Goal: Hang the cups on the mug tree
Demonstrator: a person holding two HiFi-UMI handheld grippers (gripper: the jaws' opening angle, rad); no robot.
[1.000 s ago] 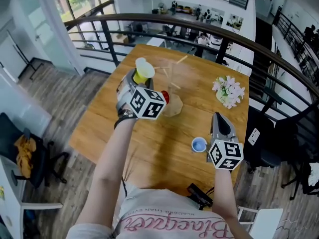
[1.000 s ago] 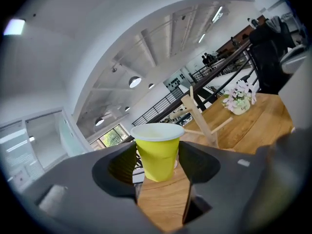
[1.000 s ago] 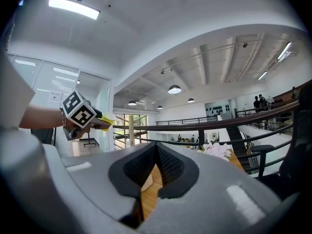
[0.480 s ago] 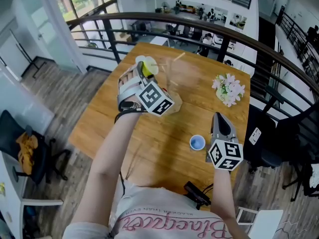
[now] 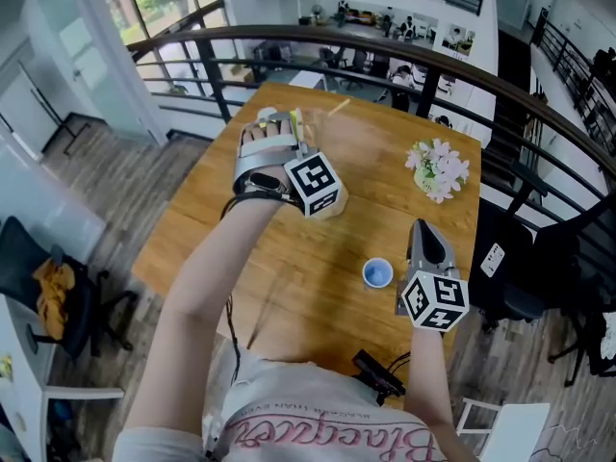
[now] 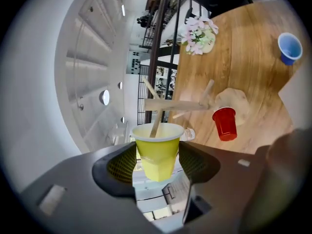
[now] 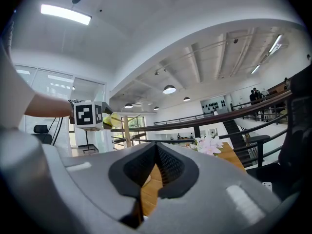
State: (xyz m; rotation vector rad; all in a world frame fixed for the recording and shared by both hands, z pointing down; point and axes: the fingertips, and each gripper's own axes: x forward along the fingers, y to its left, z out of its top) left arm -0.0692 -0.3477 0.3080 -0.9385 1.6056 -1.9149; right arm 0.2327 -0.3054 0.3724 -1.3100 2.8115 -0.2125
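My left gripper (image 6: 157,165) is shut on a yellow cup (image 6: 157,147), turned on its side. A wooden peg (image 6: 156,123) of the mug tree (image 6: 176,105) pokes into the cup's mouth. A red cup (image 6: 224,123) hangs from another peg. In the head view the left gripper (image 5: 281,128) is raised over the tree, whose base (image 5: 334,206) shows under the marker cube; the yellow cup is almost hidden. A blue cup (image 5: 377,273) stands upright on the table just left of my right gripper (image 5: 421,229), which is shut and empty.
A vase of pink and white flowers (image 5: 438,171) stands at the table's far right. The wooden table (image 5: 221,229) backs onto a dark railing (image 5: 481,80) with a drop behind it. A black object (image 5: 380,375) lies at the near edge.
The left gripper has moved farther over the mug tree and rolled over, tipping the yellow cup onto a peg. The right gripper has stayed put.
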